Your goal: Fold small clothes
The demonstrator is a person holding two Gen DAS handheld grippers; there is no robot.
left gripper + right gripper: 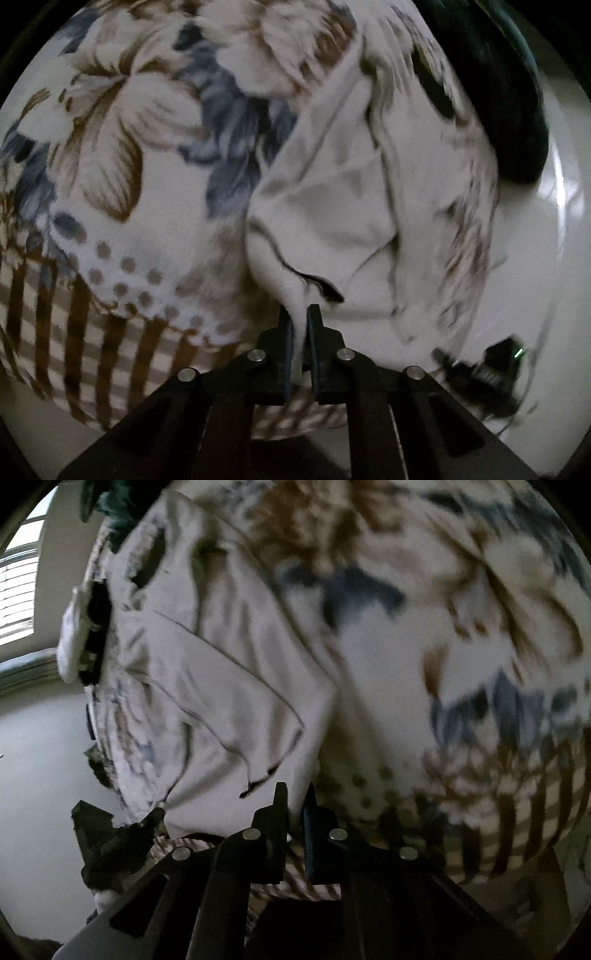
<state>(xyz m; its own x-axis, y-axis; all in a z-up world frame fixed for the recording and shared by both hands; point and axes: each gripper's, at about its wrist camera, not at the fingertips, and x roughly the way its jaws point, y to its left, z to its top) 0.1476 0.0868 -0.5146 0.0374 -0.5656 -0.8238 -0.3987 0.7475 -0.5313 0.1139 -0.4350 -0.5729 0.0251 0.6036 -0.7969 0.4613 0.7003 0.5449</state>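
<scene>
A small pale grey-white garment (332, 206) with a thin dark trim lies rumpled on a floral blanket (122, 158). My left gripper (299, 314) is shut on a pulled-up fold of its near edge. In the right wrist view the same garment (229, 686) spreads left of centre on the blanket (424, 646). My right gripper (295, 794) is shut on the garment's near corner, cloth pinched between the fingers. The other gripper (107, 845) shows at the lower left there, and in the left wrist view (487, 373) at the lower right.
A dark green cloth (509, 110) lies at the blanket's far right edge. A pale floor (40, 794) lies beyond the blanket. A window with blinds (18, 587) is at far left. A black and white object (85, 635) sits at the blanket's edge.
</scene>
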